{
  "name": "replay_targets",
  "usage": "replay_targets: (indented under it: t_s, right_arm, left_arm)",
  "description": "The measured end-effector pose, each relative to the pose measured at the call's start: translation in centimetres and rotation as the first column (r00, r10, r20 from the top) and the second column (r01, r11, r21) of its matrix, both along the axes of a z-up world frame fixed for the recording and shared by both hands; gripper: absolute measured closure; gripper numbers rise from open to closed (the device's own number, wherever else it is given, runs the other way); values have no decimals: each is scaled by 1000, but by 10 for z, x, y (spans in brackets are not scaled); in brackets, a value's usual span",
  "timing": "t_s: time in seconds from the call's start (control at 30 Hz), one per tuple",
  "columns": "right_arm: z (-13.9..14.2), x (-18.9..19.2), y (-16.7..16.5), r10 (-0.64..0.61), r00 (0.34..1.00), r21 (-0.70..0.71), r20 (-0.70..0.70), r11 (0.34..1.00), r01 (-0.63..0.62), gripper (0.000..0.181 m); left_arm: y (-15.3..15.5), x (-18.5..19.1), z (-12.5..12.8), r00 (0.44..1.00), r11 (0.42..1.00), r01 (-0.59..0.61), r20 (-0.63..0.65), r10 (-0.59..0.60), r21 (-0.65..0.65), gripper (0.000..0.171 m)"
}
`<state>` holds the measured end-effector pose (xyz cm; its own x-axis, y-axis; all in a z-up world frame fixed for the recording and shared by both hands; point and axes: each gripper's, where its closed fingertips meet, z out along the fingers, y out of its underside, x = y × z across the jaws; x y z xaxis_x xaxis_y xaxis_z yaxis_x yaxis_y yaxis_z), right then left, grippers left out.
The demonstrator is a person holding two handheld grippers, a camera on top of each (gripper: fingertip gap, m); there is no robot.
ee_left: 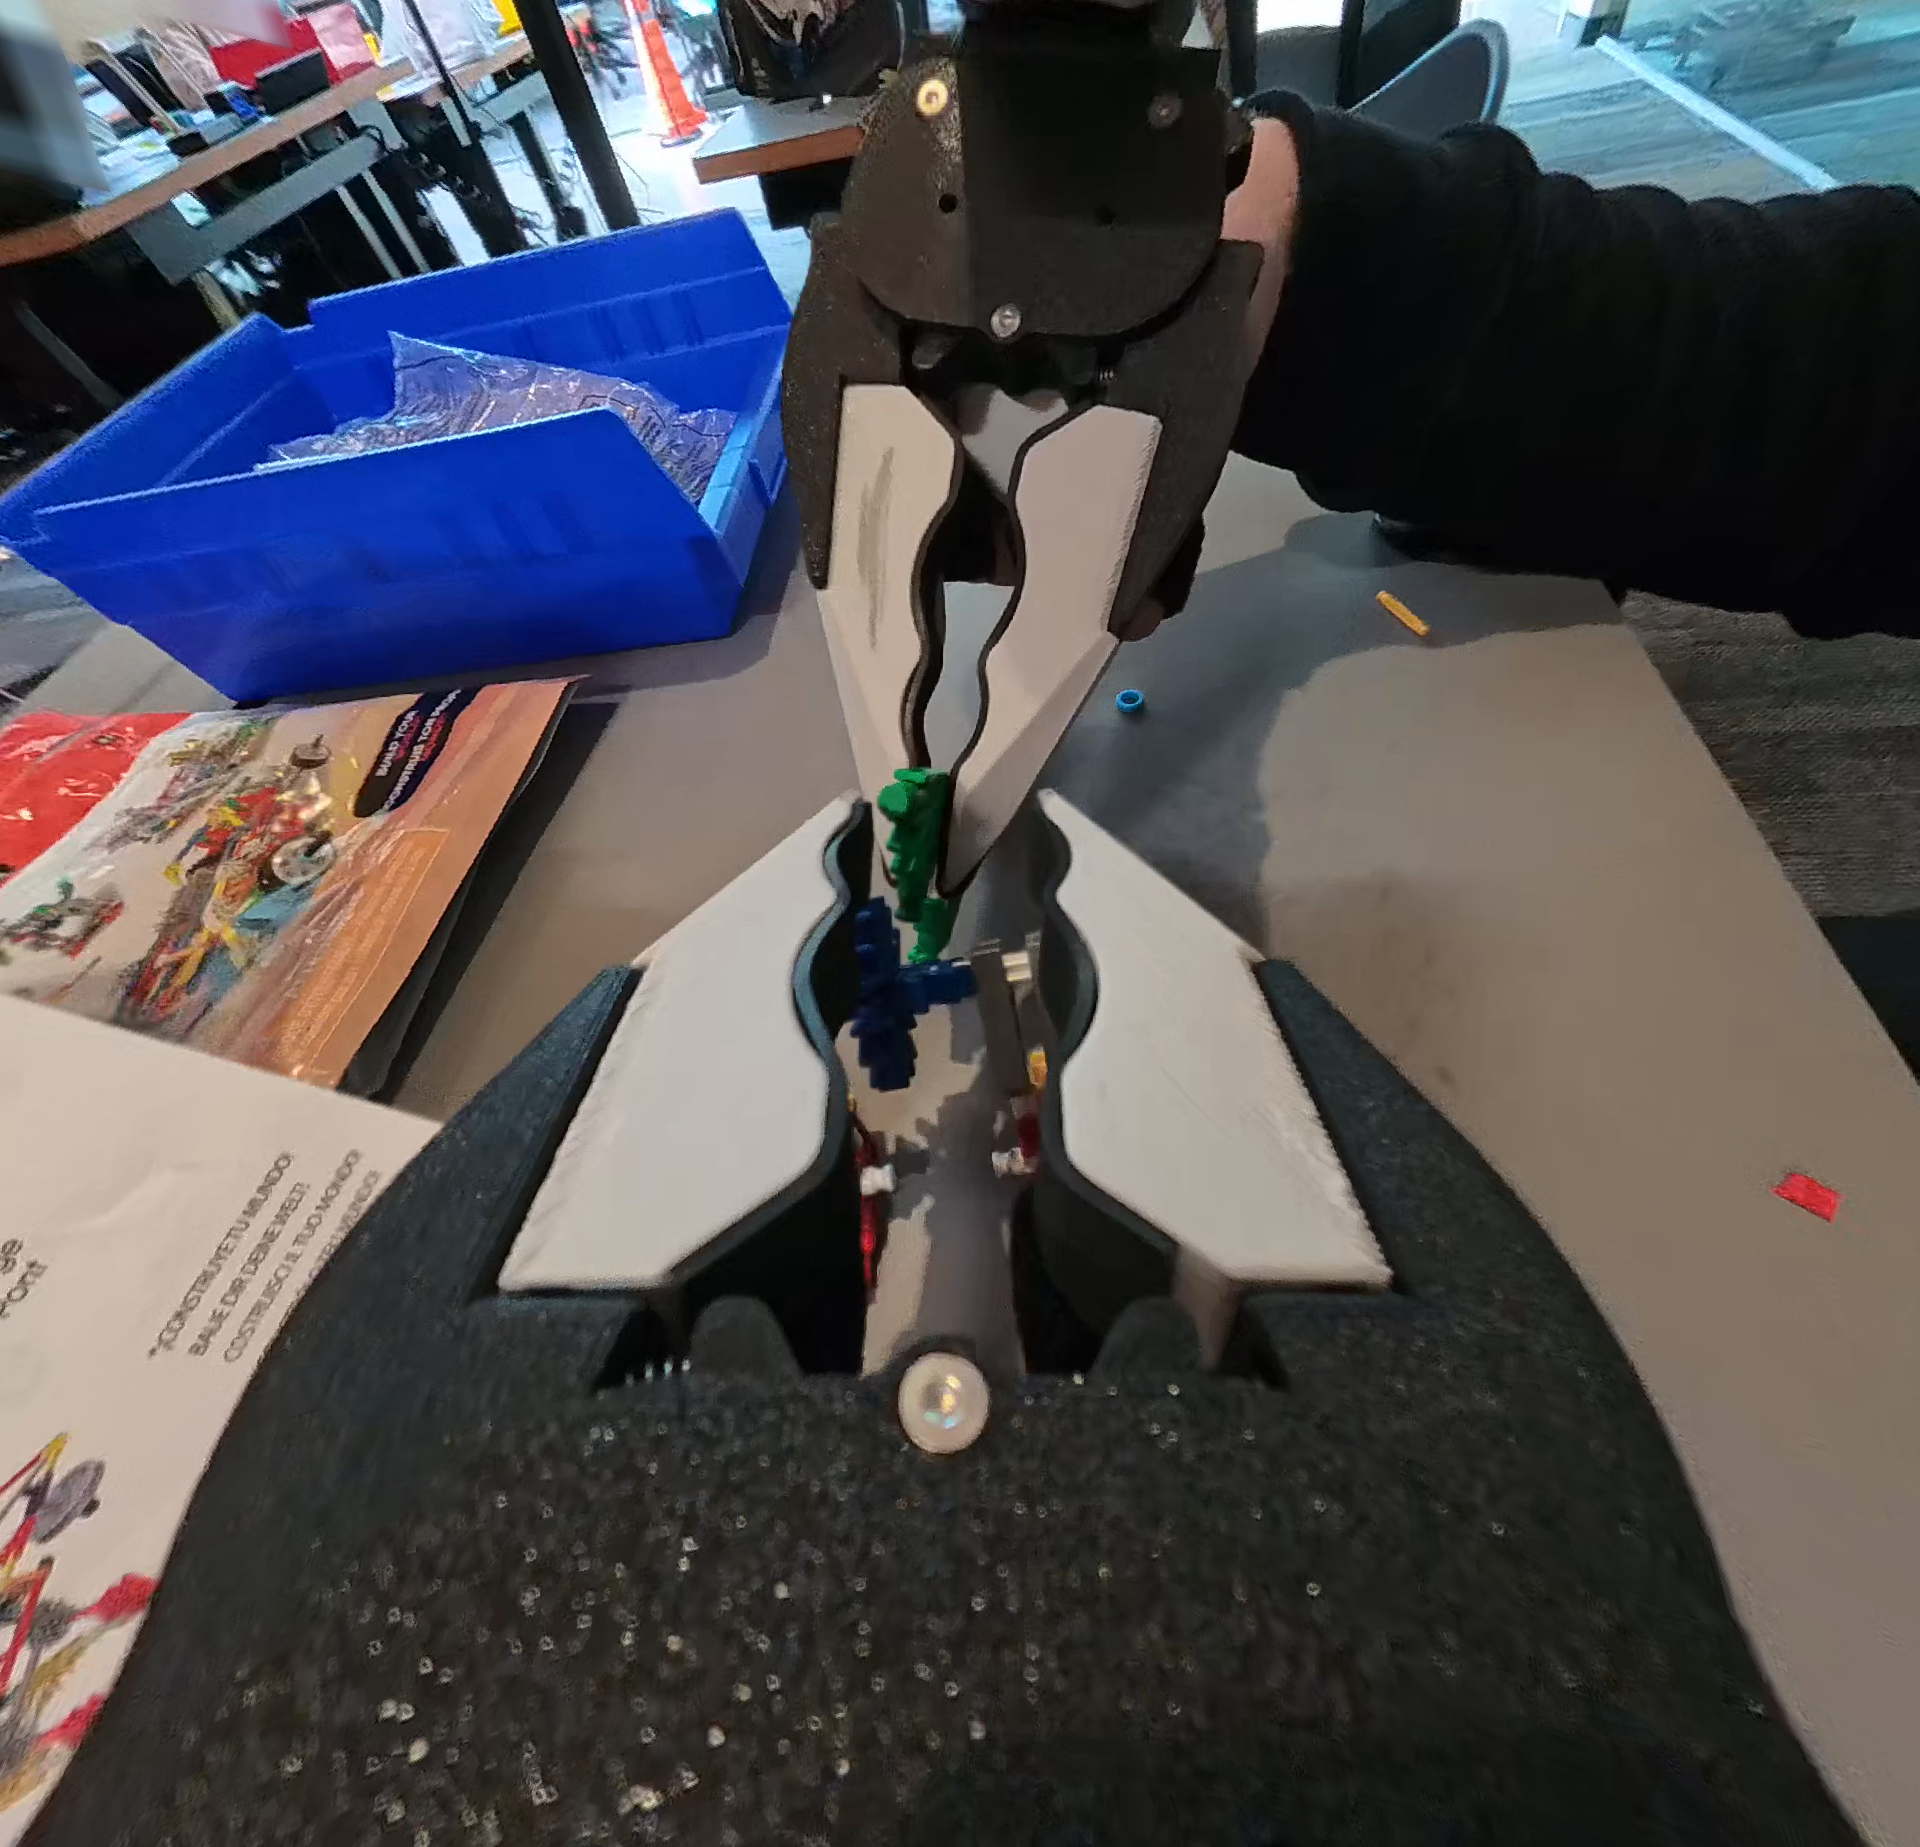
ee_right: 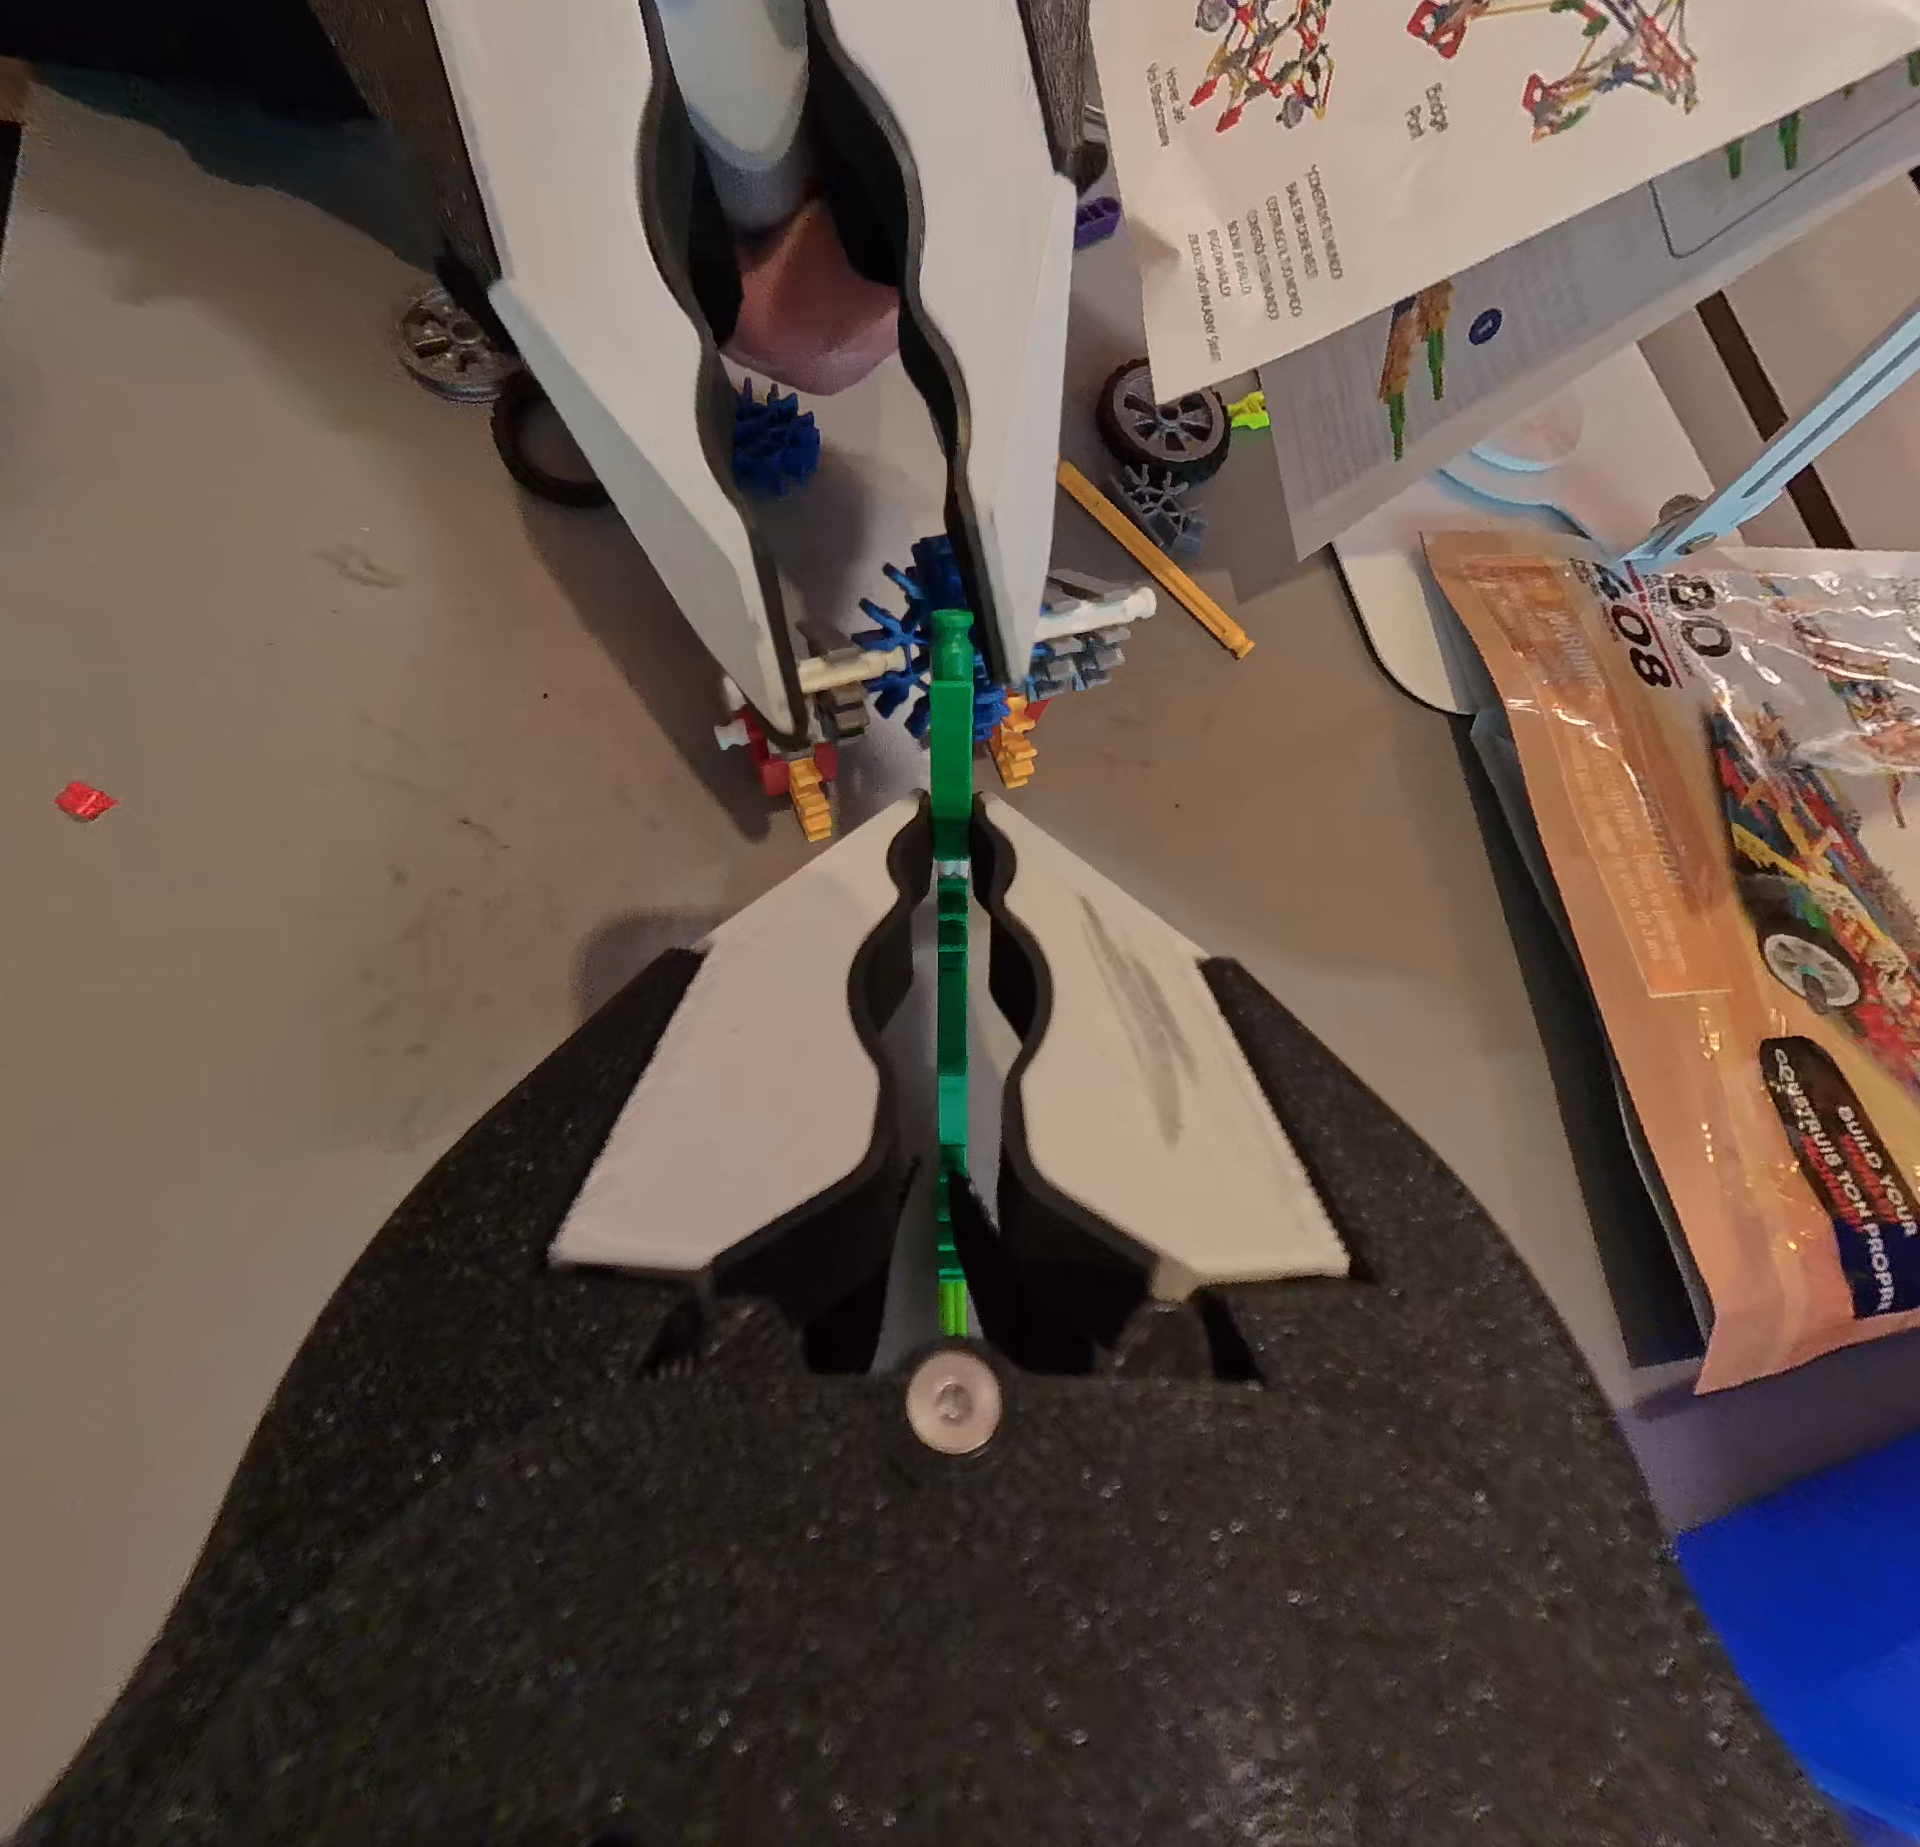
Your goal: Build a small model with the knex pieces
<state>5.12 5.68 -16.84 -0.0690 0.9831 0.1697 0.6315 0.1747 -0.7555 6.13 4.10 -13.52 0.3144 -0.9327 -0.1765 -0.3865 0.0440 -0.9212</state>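
My right gripper point(ee_right: 951, 805) is shut on a green toy piece point(ee_right: 951, 717) that sticks out past its tips. In the left wrist view it point(ee_left: 920, 872) comes down from above, held by a hand in a black sleeve point(ee_left: 1558, 363). The green piece point(ee_left: 912, 831) touches a small toy assembly point(ee_left: 894, 1008) of blue, grey, white and red parts lying on the grey table. My left gripper point(ee_left: 951, 810) has its jaws closed partway around that assembly. In the right wrist view it point(ee_right: 894, 706) straddles the assembly's blue connectors point(ee_right: 894, 654).
A blue bin point(ee_left: 416, 550) holding a plastic bag stands at the back left. A printed parts bag point(ee_right: 1714, 914) and instruction sheets point(ee_right: 1403, 135) lie beside the assembly. Loose wheels point(ee_right: 1164, 426), a tyre point(ee_right: 540, 457), a yellow rod point(ee_right: 1153, 571) and a red bit point(ee_right: 85, 802) lie nearby. Only a small space, under 4 cm, lies between the two pairs of fingers. Left tips and right tips are each some 20 cm from the red bit point(ee_right: 85, 802).
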Motion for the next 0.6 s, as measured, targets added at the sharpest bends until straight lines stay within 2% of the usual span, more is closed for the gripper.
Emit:
replay_targets:
  t_s: [0.33,0.6]
  right_arm:
    - [0,-3,-5,32,999,62,4,998,-32,176]
    - [4,-2,-5,35,999,51,-28,998,-33,173]
  left_arm:
    - [-1,10,-9,1000,1000,-3,-28,3,18,151]
    - [-2,11,-3,1000,1000,11,23,-11,-4,160]
